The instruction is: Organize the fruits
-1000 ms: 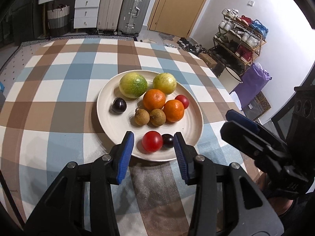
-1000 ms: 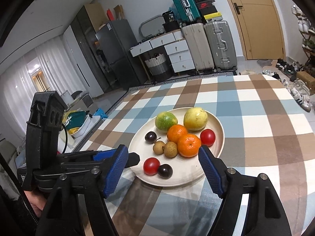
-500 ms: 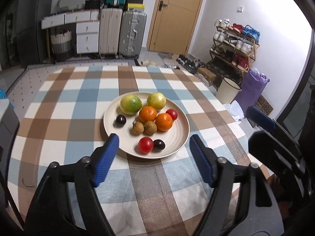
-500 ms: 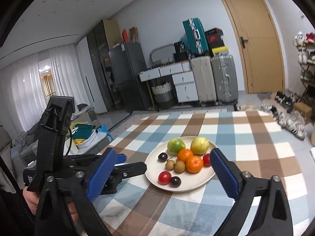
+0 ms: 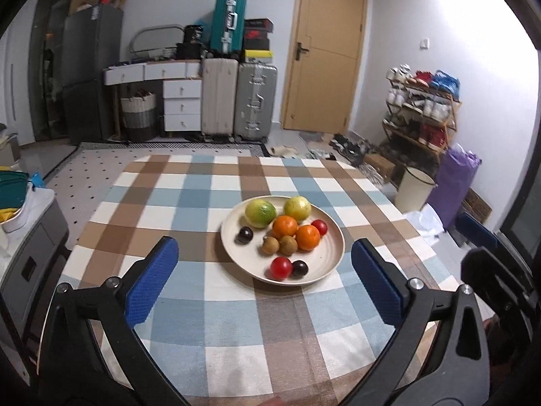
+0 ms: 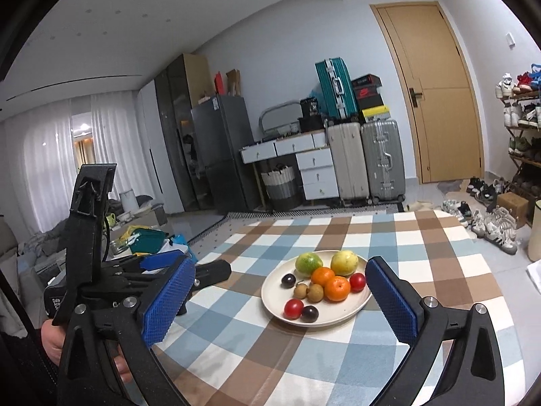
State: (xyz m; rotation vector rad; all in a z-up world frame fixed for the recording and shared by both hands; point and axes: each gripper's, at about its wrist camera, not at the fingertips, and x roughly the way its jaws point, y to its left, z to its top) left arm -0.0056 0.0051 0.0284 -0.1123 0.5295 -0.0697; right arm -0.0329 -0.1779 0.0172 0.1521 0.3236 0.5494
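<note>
Looked essentially finished: 9 fruits sat sorted by kind on the plate (image 5: pixel 333 257) atop the checked tablecloth (image 5: pixel 189 199). Left gripper (image 5: pixel 263 280) still spreading wide, empty; right gripper (image 6: pixel 280 299) fully spread, holding nothing. Nothing visibly left outside.

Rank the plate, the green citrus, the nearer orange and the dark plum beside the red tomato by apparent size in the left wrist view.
1. plate
2. green citrus
3. nearer orange
4. dark plum

All sit close together, so nearness to the camera hardly skews this; the plum is nearest yet looks smallest.
</note>
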